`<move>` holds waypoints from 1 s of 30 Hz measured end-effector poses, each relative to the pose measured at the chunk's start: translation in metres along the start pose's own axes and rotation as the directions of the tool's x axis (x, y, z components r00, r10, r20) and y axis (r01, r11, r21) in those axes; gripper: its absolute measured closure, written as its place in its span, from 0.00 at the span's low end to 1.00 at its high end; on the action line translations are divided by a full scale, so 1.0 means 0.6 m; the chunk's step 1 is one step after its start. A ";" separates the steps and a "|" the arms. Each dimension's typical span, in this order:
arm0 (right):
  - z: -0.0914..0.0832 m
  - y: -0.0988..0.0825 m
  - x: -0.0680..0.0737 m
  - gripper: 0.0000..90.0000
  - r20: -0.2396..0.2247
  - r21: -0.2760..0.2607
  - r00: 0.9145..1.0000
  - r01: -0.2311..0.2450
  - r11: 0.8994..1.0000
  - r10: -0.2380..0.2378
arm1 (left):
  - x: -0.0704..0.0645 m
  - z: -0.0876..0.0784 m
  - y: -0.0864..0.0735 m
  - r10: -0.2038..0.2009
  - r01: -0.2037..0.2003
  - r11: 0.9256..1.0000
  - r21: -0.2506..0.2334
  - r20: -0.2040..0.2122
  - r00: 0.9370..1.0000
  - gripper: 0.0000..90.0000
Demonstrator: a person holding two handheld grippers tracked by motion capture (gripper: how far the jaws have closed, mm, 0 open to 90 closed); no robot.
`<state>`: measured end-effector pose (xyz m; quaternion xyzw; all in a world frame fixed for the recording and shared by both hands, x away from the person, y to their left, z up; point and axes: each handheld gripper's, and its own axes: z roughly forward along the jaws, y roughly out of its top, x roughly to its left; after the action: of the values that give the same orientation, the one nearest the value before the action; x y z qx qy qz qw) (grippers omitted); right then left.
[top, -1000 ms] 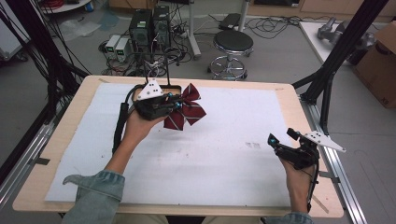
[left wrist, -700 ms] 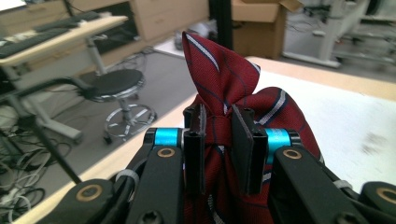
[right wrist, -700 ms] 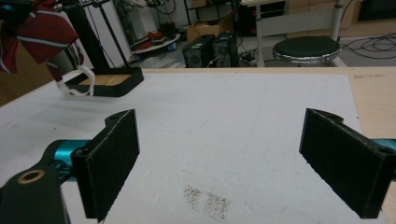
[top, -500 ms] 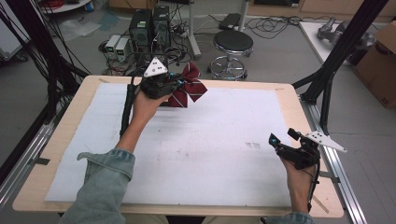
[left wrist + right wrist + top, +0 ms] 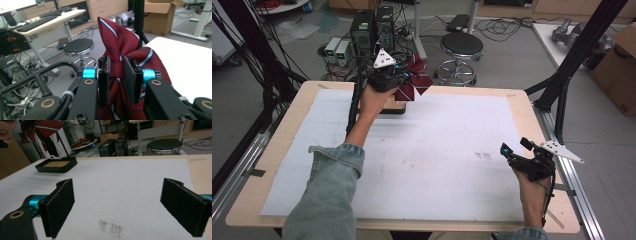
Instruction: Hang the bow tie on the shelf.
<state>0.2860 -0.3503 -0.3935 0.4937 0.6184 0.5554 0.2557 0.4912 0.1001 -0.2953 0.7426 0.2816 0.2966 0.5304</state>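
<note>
Near right: your right gripper (image 5: 518, 152) idle, jaws wide apart, nothing between. Far left: your left gripper (image 5: 398, 76) clamps the red striped bow (image 5: 414, 80) at its knot, above the black tray (image 5: 56, 165), wings spread crosswise.

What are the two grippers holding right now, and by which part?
The left gripper is shut on the dark red striped bow tie, its fingers pinching the narrow knotted middle. The right gripper is open and holds nothing.
</note>
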 end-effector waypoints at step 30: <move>0.002 -0.001 0.001 0.12 -0.003 0.009 1.000 -0.001 1.000 0.001 | 0.029 0.028 -0.017 -0.037 0.052 0.996 0.073 -0.194 0.980 0.84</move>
<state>0.2870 -0.3493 -0.3942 0.4943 0.6210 0.5536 0.2521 0.5140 0.1055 -0.3069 0.7240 0.3595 0.3440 0.4777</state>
